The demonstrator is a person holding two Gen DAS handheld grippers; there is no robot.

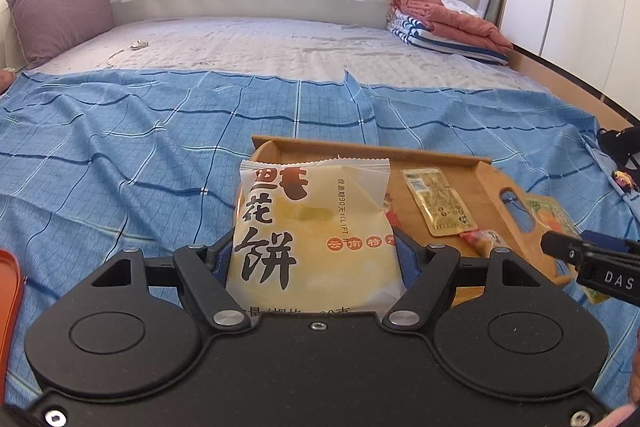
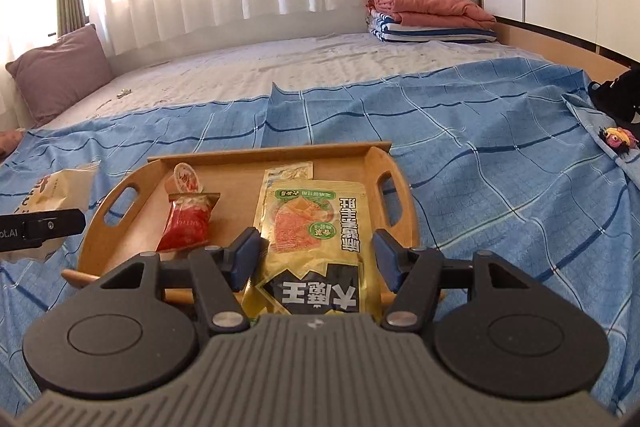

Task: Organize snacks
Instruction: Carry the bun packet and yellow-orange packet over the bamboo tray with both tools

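A: Start with the big things. What carries it all?

B: A bed with a blue checked sheet, wrinkled cotton by the look of it. Near its front edge sits a wooden tray, smooth and pale, with rounded corners, raised walls and slot handles at each end.

A: And the snacks?

B: The left gripper has its fingers closed on a flower cake packet, a puffy, matte cream pouch with crimped ends, held upright above the tray's left end. The right gripper holds a yellow-green snack pouch, flat glossy foil, over the tray's front edge. Its blue pads flank the pouch. I judge that it is gripped, though contact is hard to confirm from the right wrist view.

A: What is already in the tray?

B: A small gold sachet lies flat near the back wall. A red crinkly packet lies near the left handle, and just behind it, touching or nearly so, a little round jelly cup with a foil lid.

A: So how far along?

B: I'd say past halfway. Three snacks are in, and two remain in the grippers to set down. I see no other loose snacks on the sheet.
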